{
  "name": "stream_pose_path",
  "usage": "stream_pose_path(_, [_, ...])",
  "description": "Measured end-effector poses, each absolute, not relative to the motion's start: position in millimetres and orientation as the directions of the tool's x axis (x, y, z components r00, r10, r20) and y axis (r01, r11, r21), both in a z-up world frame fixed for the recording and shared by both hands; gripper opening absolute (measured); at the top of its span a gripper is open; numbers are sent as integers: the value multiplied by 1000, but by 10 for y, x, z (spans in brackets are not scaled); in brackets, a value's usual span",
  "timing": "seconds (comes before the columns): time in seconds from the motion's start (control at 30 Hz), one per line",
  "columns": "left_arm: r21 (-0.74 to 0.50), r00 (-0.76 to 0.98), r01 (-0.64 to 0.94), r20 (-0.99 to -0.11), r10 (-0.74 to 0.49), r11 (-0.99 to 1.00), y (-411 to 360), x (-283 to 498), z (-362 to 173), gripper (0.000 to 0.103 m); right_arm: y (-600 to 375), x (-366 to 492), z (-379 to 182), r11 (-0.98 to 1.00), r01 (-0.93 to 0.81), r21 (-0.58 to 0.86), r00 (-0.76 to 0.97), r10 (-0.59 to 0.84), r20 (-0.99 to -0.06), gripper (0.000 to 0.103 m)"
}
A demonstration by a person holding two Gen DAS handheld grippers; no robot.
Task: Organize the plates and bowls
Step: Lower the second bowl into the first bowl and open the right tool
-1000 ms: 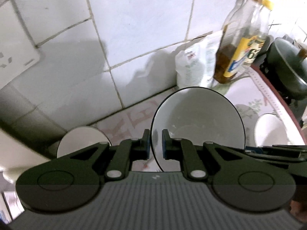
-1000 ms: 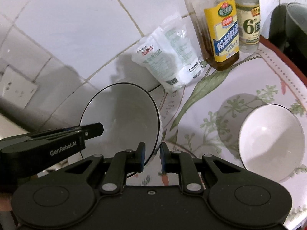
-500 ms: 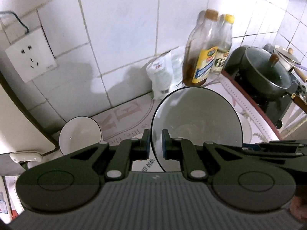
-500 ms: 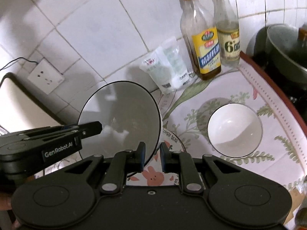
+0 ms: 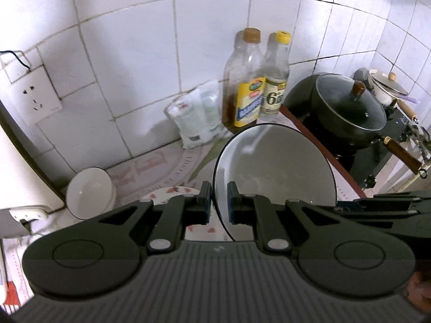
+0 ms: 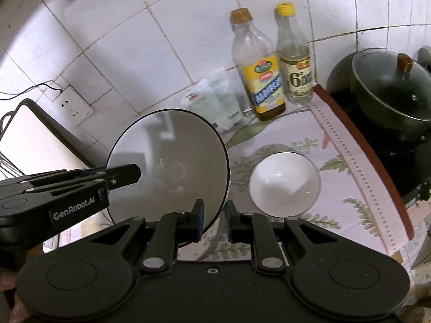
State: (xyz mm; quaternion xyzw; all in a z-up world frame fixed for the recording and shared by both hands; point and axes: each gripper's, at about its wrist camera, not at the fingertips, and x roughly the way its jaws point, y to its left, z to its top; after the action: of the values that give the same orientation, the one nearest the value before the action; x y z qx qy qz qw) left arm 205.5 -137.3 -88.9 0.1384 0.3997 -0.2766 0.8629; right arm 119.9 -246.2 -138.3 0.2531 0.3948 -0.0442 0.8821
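Both grippers hold one white plate with a dark rim (image 5: 277,167), lifted above the counter and tilted up on edge. My left gripper (image 5: 216,202) is shut on its left rim. My right gripper (image 6: 214,219) is shut on its right rim; the plate (image 6: 172,167) fills the middle of that view, and the left gripper (image 6: 121,175) shows at its left side. A white bowl (image 5: 89,192) sits by the wall at the left. Another white bowl (image 6: 284,183) sits on the floral cloth. A strawberry-print plate (image 5: 172,191) lies under the left gripper.
Two bottles (image 6: 258,72) (image 6: 295,59) and a plastic packet (image 6: 215,99) stand against the tiled wall. A lidded dark pot (image 6: 390,86) sits on the stove at the right. A wall socket (image 5: 35,94) and a white appliance (image 6: 35,134) are at the left.
Both grippers have risen and pulled back from the wall with the plate between them. The counter, both bowls and the stove now show lower and farther off.
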Motion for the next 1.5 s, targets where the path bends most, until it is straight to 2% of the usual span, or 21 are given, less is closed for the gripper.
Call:
stream_pose_path(0.53, [-38, 450, 510, -839, -304, 859, -1949, 2062, -1467, 11, -3148, 1268, -1760, 883, 257, 393, 614, 165, -772, 20])
stream_pose_path(0.77, [-20, 440, 475, -861, -257, 880, -2146, 2286, -1810, 11, -3307, 1516, -2096, 896, 216, 388, 584, 200, -787, 21])
stream_pose_path(1.03, [-86, 352, 421, -902, -250, 903, -2261, 2583, -2208, 11, -3444, 1755, -2395, 906, 227, 356, 541, 187, -820, 21])
stream_pose_path(1.33, [-116, 313, 396, -915, -253, 911, -2351, 2673, -2401, 11, -3507, 1895, -2438, 938, 201, 284, 509, 147, -848, 21])
stream_pose_path(1.5, [-68, 320, 418, -922, -217, 906, -2442, 2639, -2477, 11, -3520, 1923, -2501, 949, 185, 255, 494, 134, -859, 21])
